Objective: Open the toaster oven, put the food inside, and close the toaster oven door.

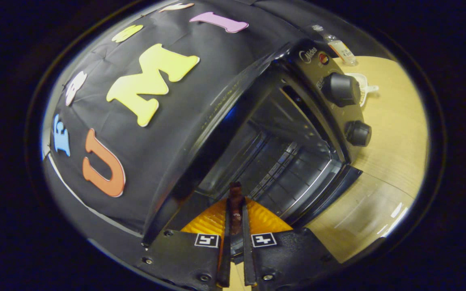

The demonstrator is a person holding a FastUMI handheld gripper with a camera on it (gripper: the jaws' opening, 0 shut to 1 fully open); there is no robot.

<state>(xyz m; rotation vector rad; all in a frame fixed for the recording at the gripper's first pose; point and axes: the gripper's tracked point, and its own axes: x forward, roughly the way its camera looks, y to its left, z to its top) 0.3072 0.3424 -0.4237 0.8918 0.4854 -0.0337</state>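
Gripper (236, 210) nearly closed, both fingers pinching a thin brown food piece (235, 193), held at the open oven (281, 153) mouth, roomy dark cavity ahead, two knobs (340, 89) beside it, one bottle (340, 46) beyond on table (390, 133).

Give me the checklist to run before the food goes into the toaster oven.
1. Toaster oven door open: ok, cavity exposed.
2. Food held: ok, gripper fingers pinch the dark piece between them.
3. Cavity rack free of other items: ok as far as visible.
4. Gripper lined up with the opening: ok, cavity just ahead of the fingers.
5. Clearance from knobs: ok, well aside.
6. Oven off: cannot tell.
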